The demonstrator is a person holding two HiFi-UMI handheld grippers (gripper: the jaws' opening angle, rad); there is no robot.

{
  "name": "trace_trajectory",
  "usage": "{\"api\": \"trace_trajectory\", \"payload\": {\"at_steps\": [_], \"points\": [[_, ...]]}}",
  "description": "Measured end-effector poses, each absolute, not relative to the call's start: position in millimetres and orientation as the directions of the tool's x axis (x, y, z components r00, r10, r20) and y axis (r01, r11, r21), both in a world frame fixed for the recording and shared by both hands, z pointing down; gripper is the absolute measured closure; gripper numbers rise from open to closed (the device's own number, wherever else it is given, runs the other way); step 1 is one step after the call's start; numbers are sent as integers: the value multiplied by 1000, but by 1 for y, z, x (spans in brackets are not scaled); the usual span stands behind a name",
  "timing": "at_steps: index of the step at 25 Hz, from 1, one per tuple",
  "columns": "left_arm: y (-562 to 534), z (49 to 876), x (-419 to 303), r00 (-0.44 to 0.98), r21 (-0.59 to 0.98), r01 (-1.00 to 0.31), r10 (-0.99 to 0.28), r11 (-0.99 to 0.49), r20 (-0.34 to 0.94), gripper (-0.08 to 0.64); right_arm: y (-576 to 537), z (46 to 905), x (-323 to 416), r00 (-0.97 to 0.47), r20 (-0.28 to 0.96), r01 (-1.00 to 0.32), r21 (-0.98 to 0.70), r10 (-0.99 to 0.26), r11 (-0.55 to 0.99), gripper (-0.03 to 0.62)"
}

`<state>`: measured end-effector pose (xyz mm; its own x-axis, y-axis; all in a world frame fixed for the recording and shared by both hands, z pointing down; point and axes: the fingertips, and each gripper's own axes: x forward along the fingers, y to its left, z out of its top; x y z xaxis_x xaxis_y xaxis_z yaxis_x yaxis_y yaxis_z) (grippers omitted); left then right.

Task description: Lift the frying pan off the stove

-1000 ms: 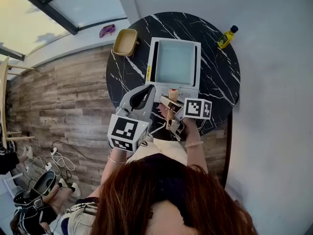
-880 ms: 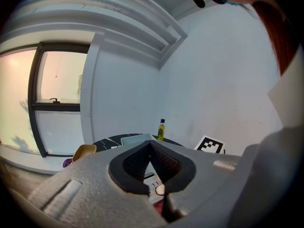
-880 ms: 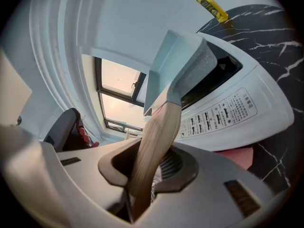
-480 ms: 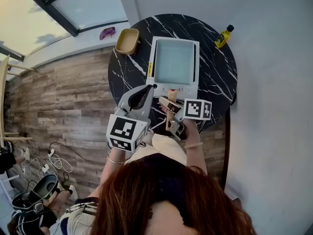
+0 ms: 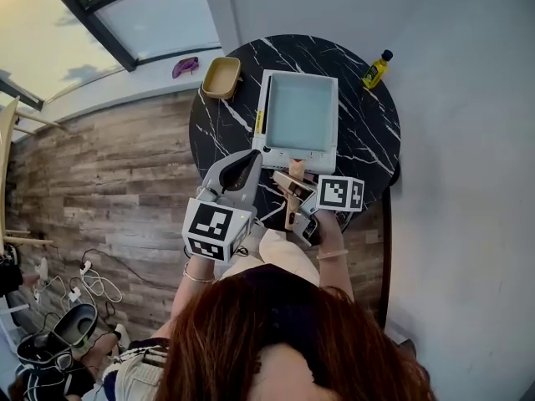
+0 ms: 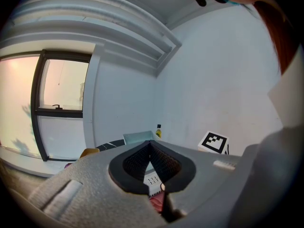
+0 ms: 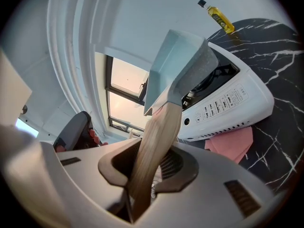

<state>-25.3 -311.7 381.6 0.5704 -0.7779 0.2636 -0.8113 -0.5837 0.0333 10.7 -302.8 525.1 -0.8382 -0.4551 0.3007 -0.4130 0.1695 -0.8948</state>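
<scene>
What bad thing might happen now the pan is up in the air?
The right tongs grip the pan only by its long wooden handle, and the pan looks tilted, so it might twist or slip. It hangs right over the white stove, so a drop would probably bang onto it. The left tongs are shut and empty, giving no support.

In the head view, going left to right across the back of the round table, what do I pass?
tan bowl → frying pan → yellow bottle
</scene>
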Motion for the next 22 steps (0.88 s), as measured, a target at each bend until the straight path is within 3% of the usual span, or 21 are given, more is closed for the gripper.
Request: {"api": "trace_trajectory", "payload": {"at_steps": [22], "points": [[-248,354,-33,608,20,-787,-769,-617,196,548,-240,483,10,-829,263,-411,-885,-493,218,489]]}}
